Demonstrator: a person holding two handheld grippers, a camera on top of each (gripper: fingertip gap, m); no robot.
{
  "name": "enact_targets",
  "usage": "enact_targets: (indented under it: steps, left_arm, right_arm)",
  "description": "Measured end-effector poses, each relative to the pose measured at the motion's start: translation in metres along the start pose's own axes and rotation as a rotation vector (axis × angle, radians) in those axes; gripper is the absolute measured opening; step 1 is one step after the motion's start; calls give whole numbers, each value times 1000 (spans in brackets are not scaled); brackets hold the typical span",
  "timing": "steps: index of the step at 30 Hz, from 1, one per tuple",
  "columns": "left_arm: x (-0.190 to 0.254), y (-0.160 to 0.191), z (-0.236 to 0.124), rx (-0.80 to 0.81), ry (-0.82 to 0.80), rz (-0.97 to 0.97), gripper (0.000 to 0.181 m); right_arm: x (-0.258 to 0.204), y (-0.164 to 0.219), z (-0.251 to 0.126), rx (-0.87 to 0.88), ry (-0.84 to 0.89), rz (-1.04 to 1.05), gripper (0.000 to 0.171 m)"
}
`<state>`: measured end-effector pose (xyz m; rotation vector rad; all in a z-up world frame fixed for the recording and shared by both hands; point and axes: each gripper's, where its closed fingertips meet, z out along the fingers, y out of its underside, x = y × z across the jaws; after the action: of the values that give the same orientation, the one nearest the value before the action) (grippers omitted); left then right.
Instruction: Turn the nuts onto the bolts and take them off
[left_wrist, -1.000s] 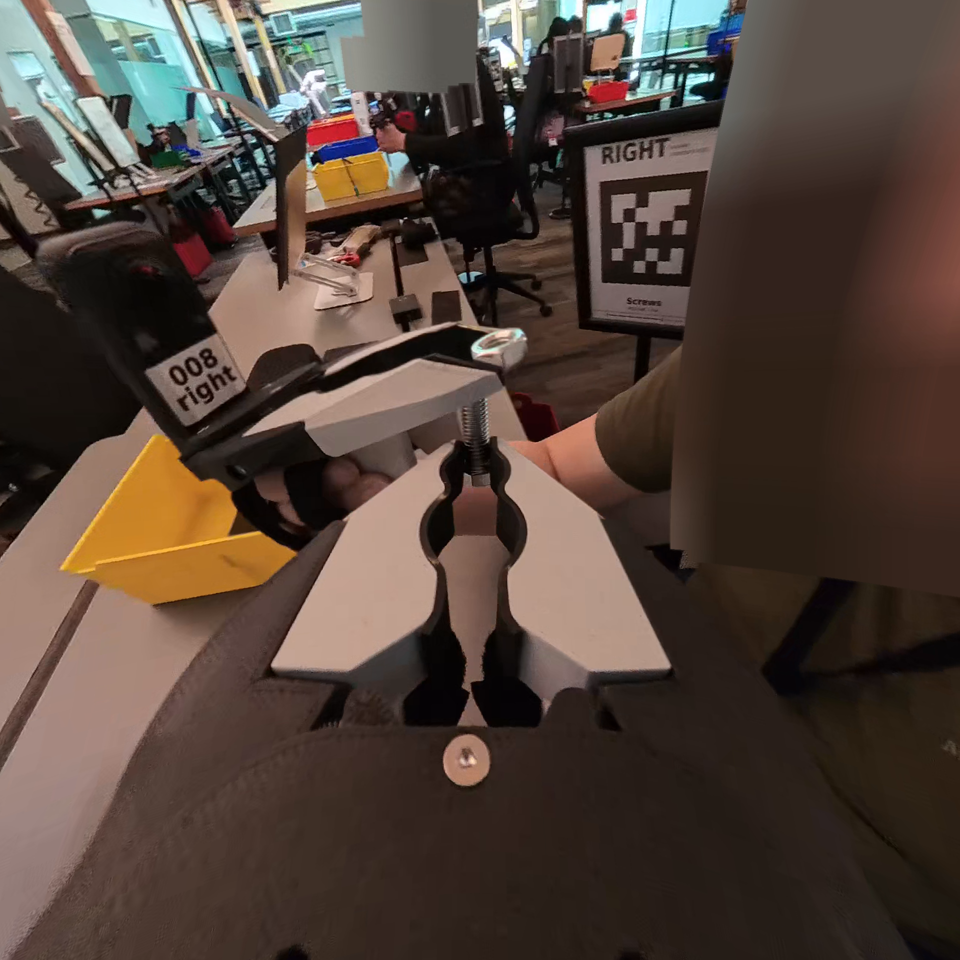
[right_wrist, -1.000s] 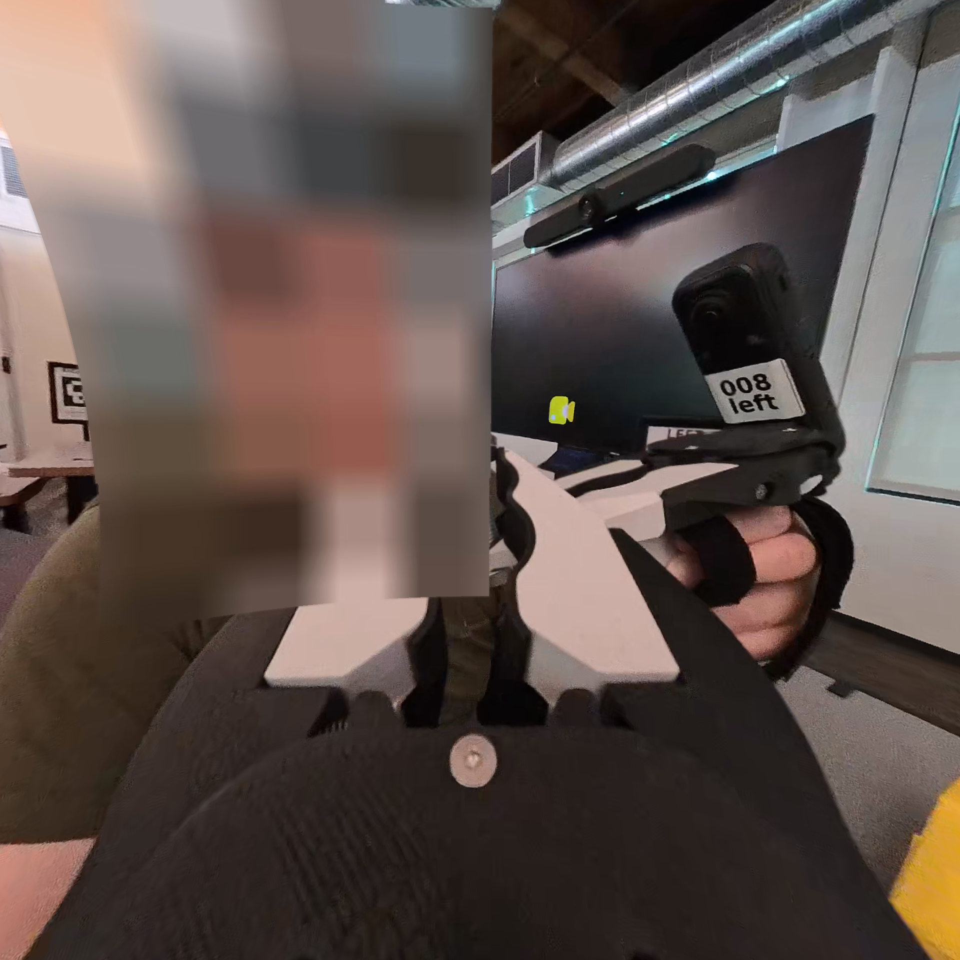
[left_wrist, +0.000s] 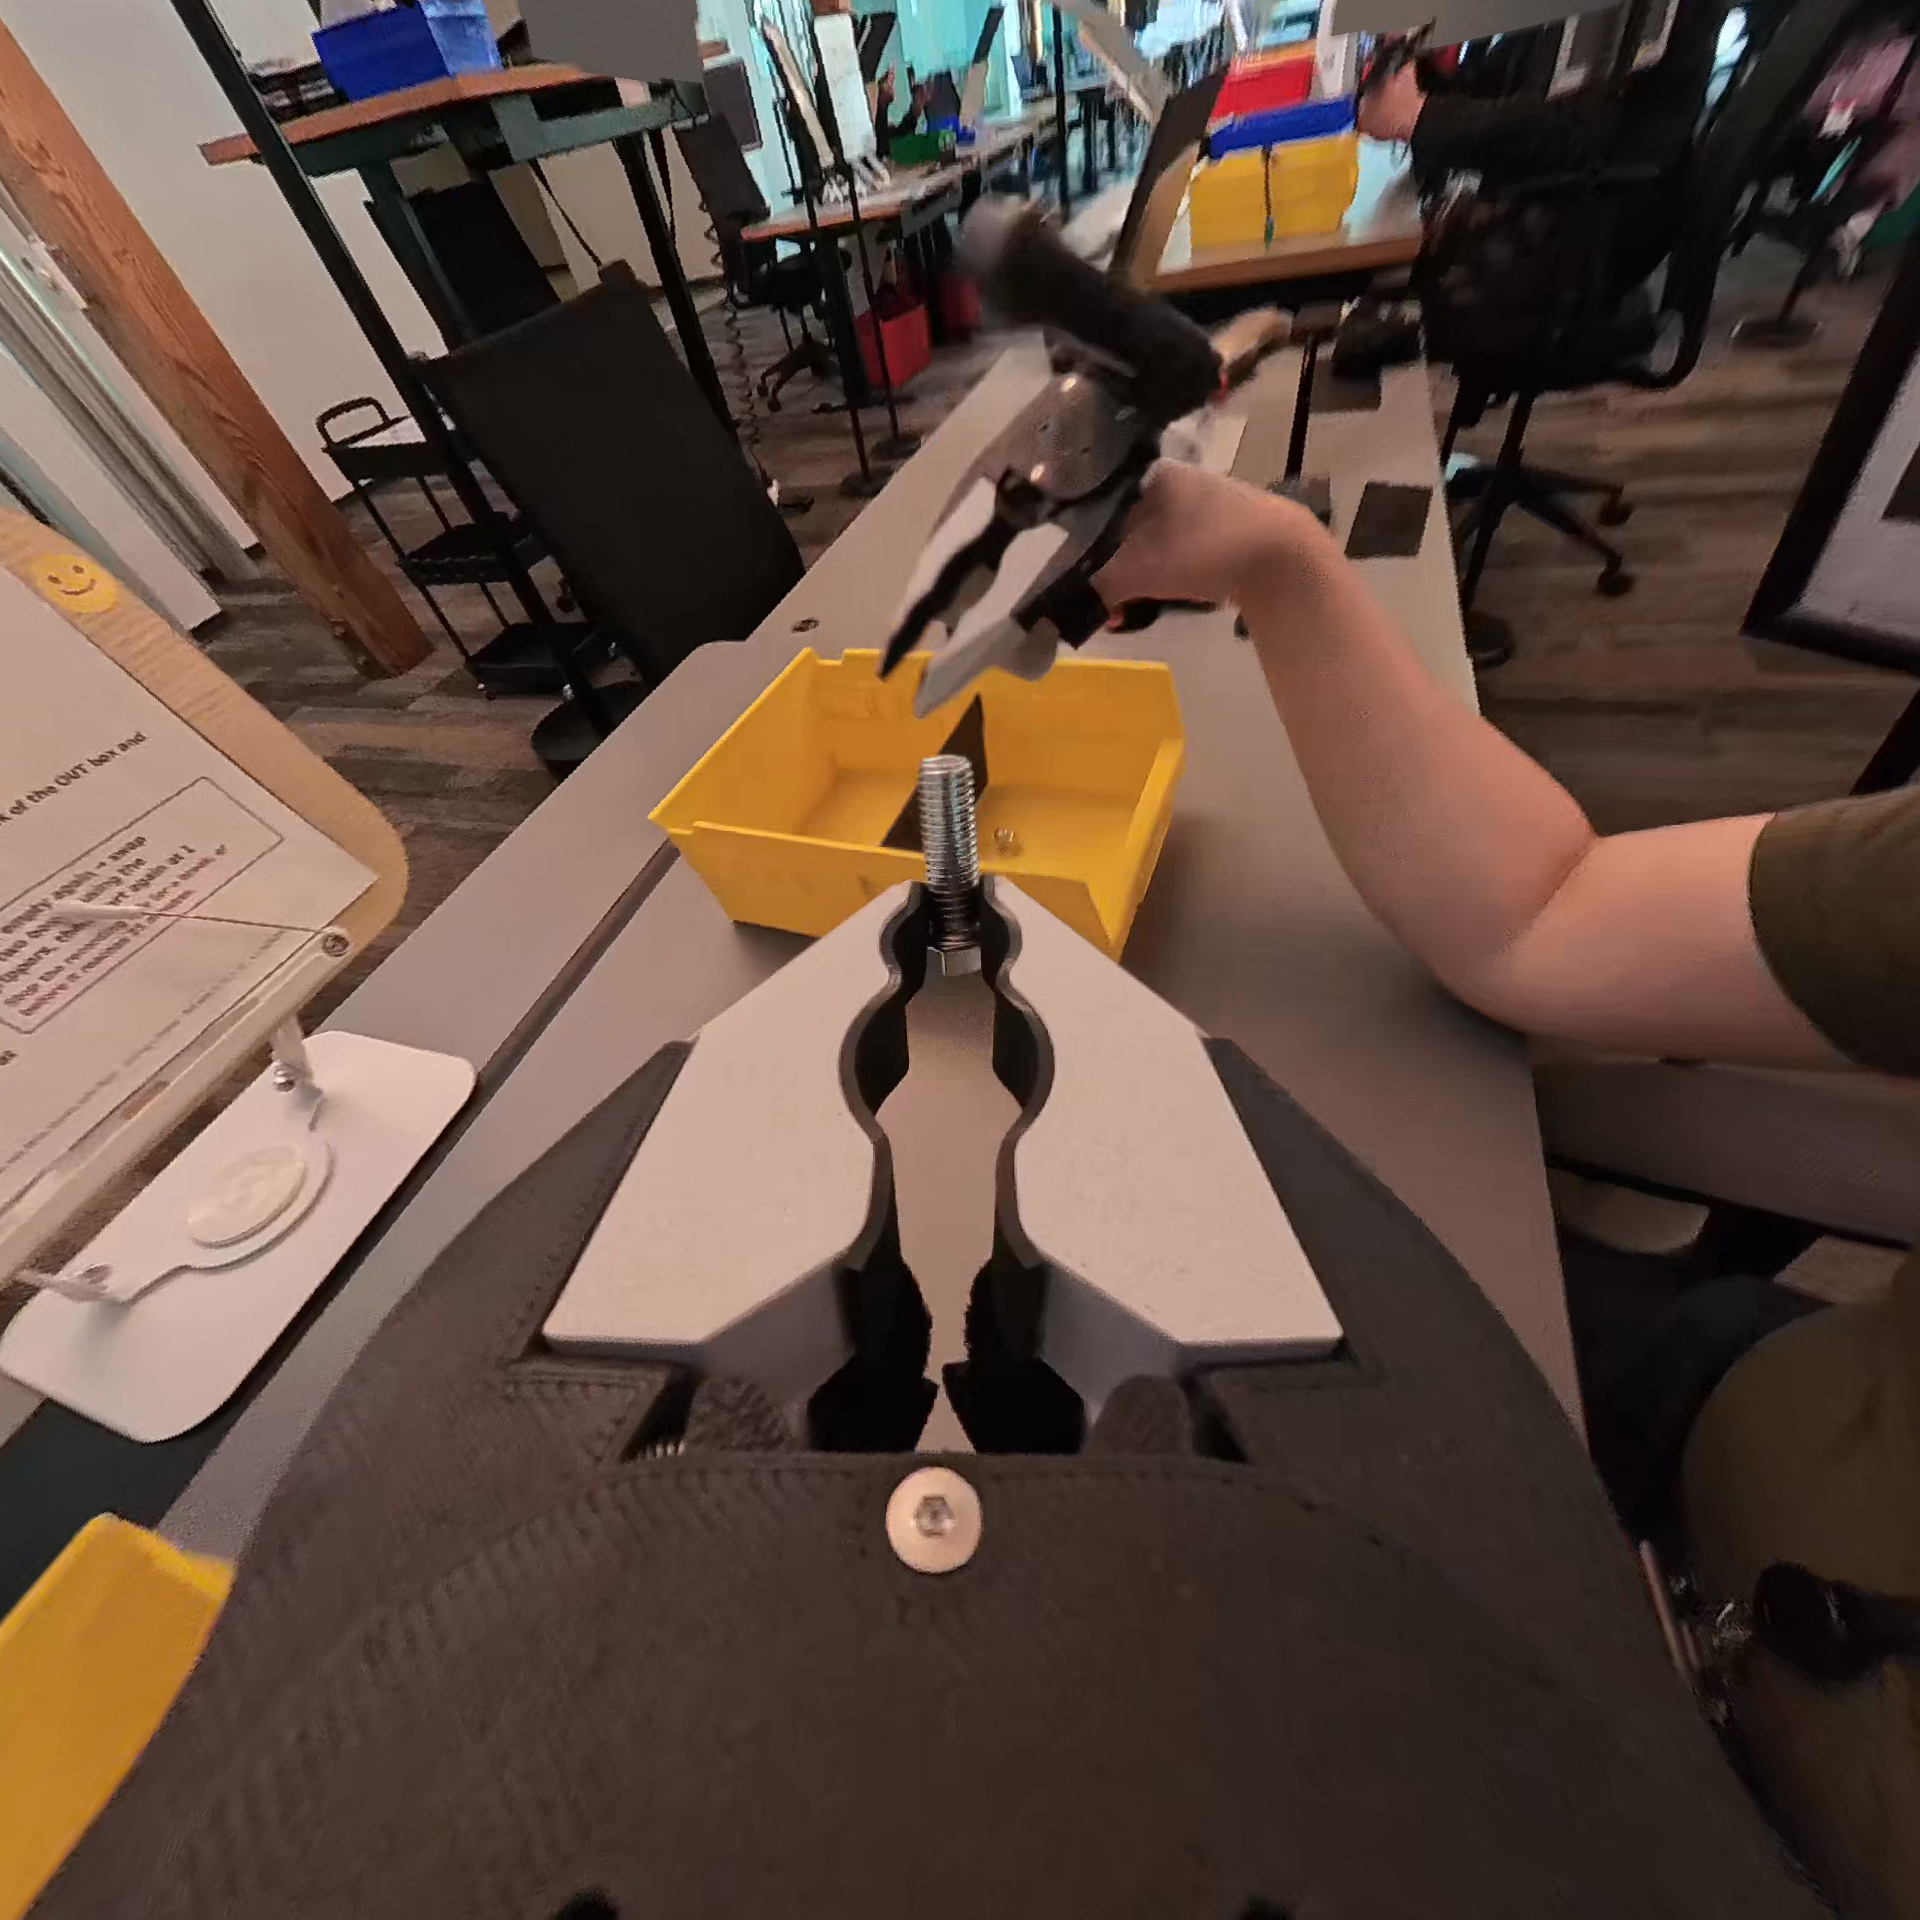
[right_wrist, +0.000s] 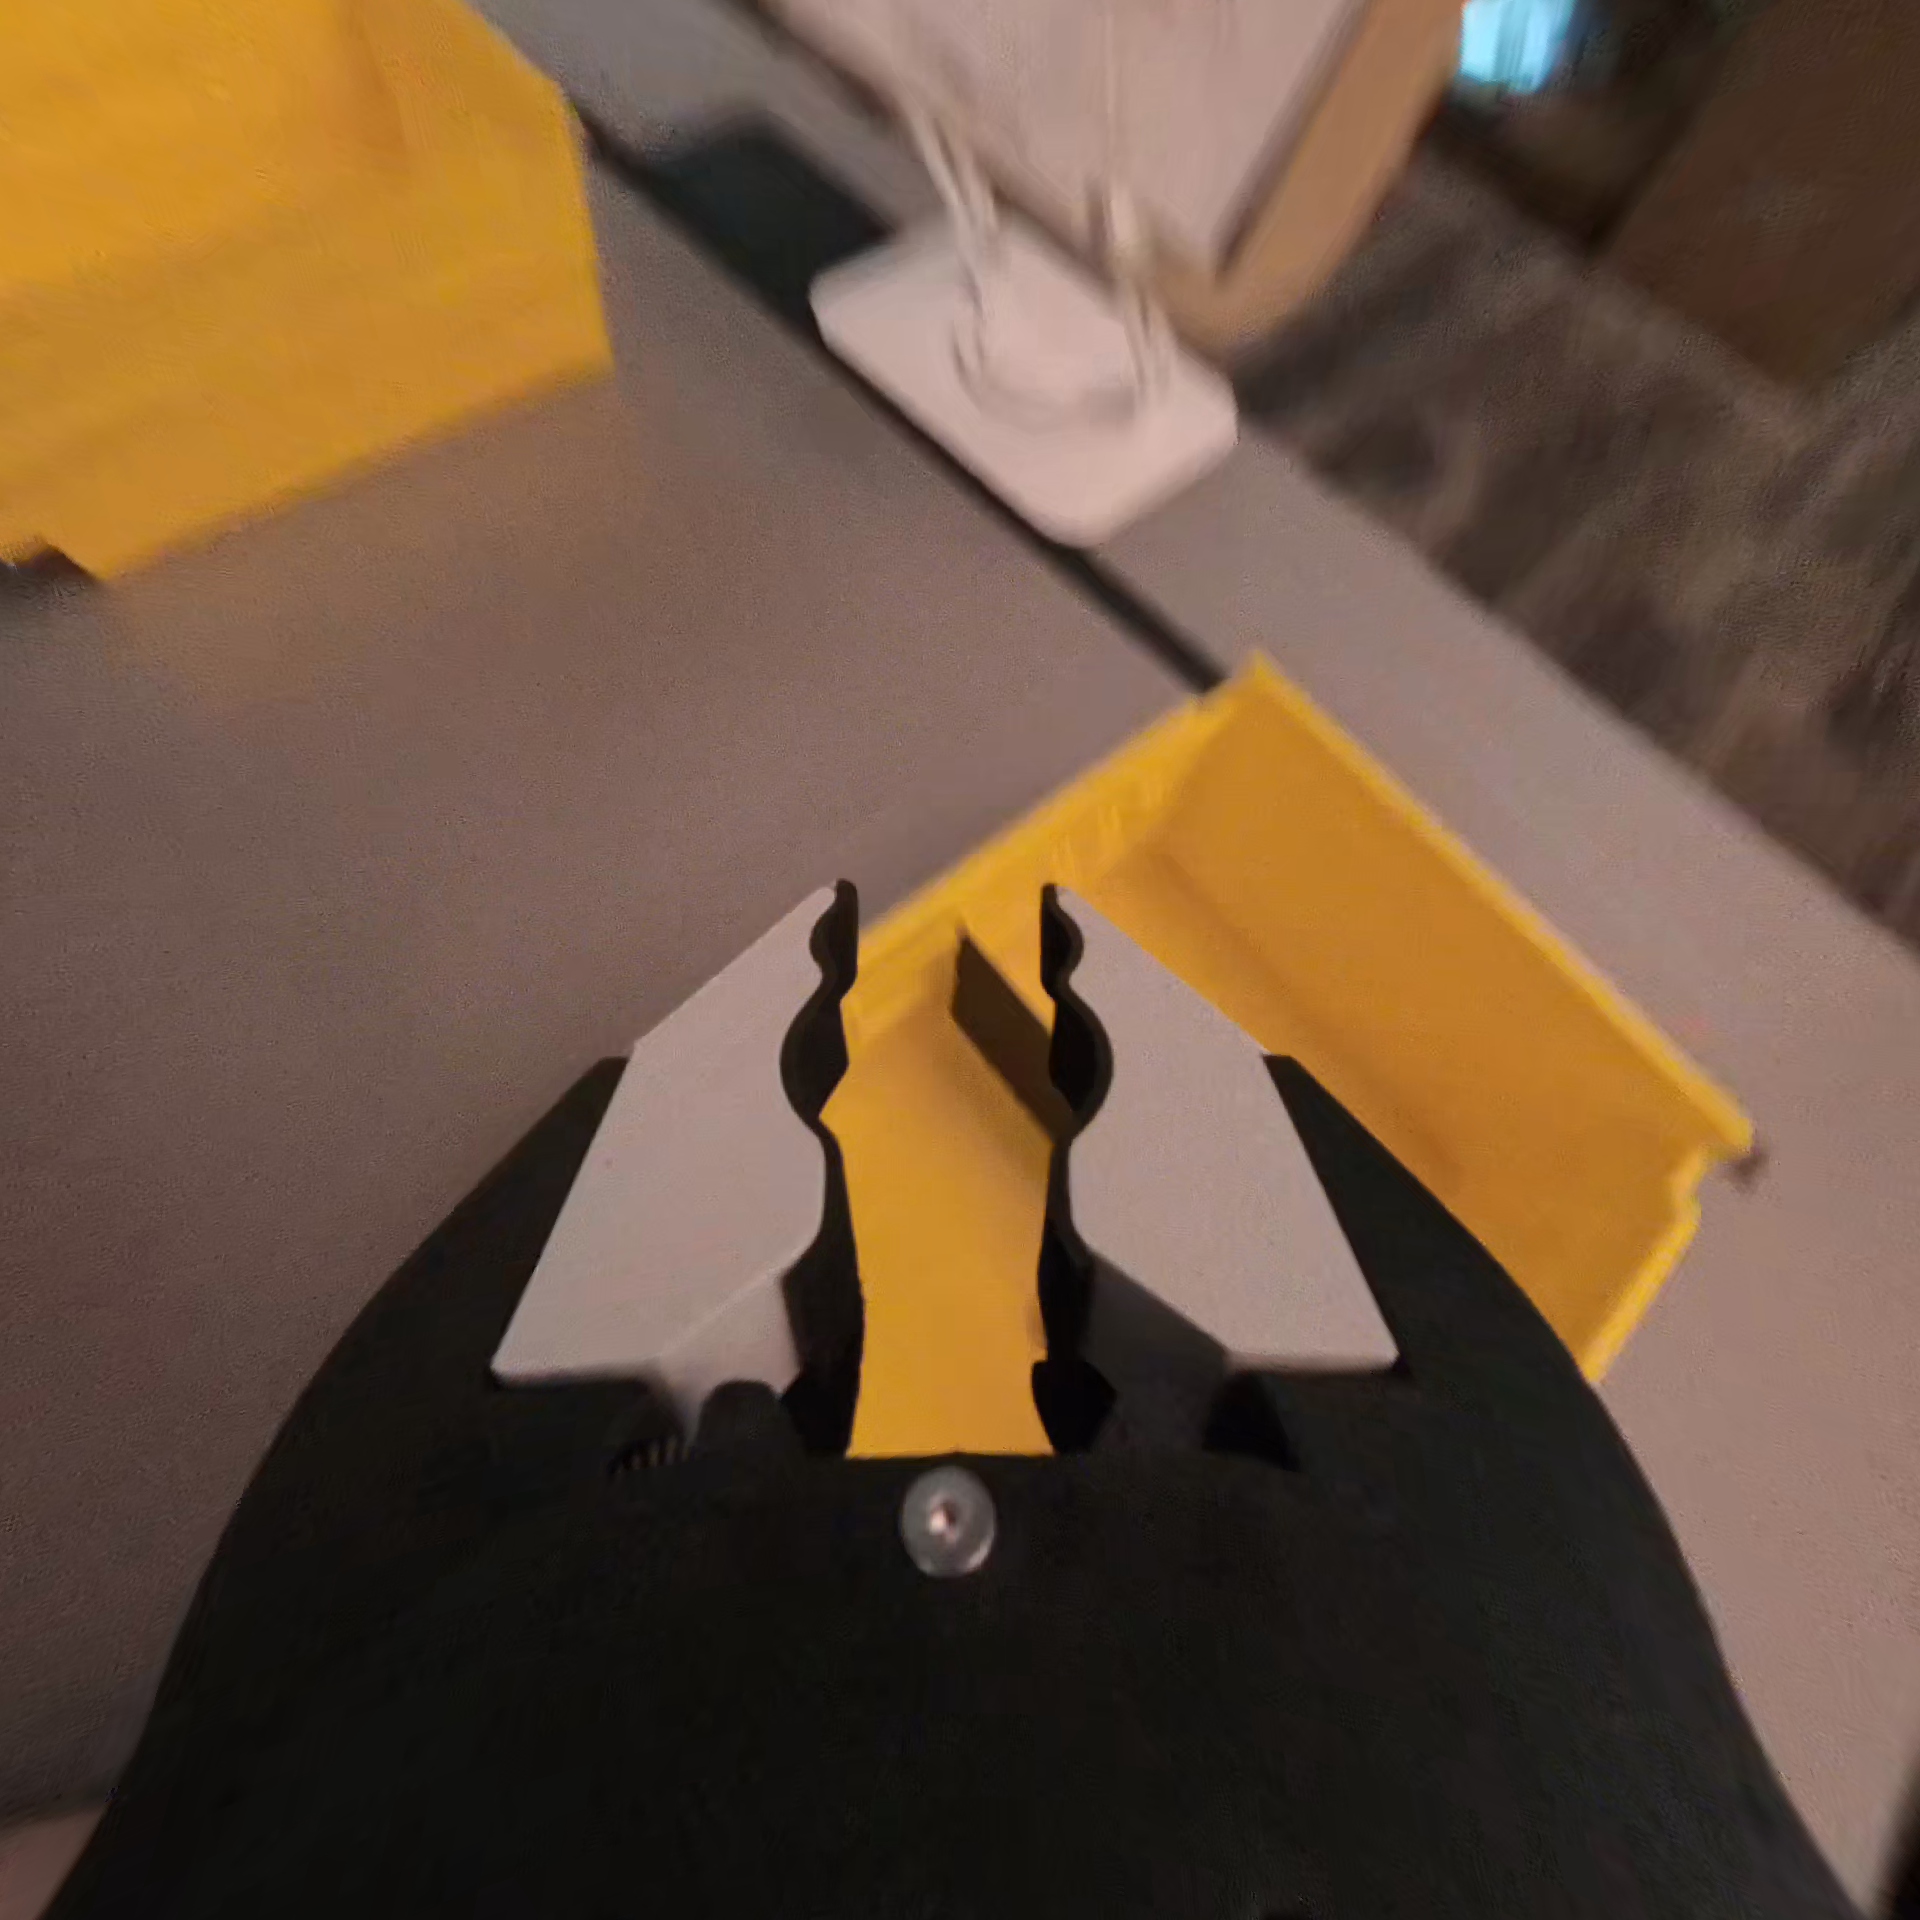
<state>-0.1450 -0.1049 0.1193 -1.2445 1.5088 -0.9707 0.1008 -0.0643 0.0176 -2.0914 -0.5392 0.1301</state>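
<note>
My left gripper (left_wrist: 948, 902) is shut on a silver bolt (left_wrist: 948, 821), gripped near its head, with the bare thread pointing away from me. No nut is on it. Beyond it stands a yellow bin (left_wrist: 790, 831) with a black divider. A small metal piece (left_wrist: 1003, 834), perhaps the nut, lies in its right compartment. My right gripper (left_wrist: 909, 686) hangs over the bin's far wall, tips down. In the right wrist view my right gripper (right_wrist: 948, 899) is open and empty above the yellow bin (right_wrist: 1351, 987).
A sign holder with a white base (left_wrist: 260, 1195) stands on the grey table (left_wrist: 1299, 935) at the left. A second yellow bin (left_wrist: 83, 1662) sits at the near left and shows in the right wrist view (right_wrist: 260, 260). The person's forearm (left_wrist: 1403, 810) crosses the right side.
The right gripper held the nut at the bolt's tip. It has now swung down over the yellow bin and opened. The bolt's thread is bare. The left gripper has lowered toward the table.
</note>
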Motion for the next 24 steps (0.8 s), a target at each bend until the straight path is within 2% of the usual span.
enact_targets:
  steps: [3, 5, 6, 8, 10, 17, 18, 20, 24]
  left_arm:
    - [-1, -3, 6, 49, 48, -70, 7]
    - [-1, -5, 8, 76, 74, -106, 7]
    - [-2, -7, 9, 96, 76, -118, 7]
    - [-4, -12, 7, 138, 79, -141, 7]
    - [-3, -15, 5, 163, 98, -161, 7]
    - [-3, -19, 0, 195, 119, -180, 7]
    - [-3, -19, 0, 195, 122, -181, 7]
    - [-2, -18, 1, 184, 126, -180, 7]
    - [1, -15, 4, 167, 165, -204, 9]
  right_arm:
    - [-84, -118, -52, 622, -270, -135, 42]
    - [-132, -157, -91, 902, -518, -125, 40]
    - [-146, -167, -98, 961, -601, -88, 39]
    - [-171, -175, -95, 975, -736, -45, 35]
    - [-190, -176, -79, 921, -800, -29, 33]
    - [-219, -174, -30, 759, -872, 46, 29]
    - [-221, -173, -28, 748, -892, 47, 27]
    - [-224, -170, -25, 728, -924, 44, 7]
    - [-225, -165, -24, 685, -914, 8, 7]
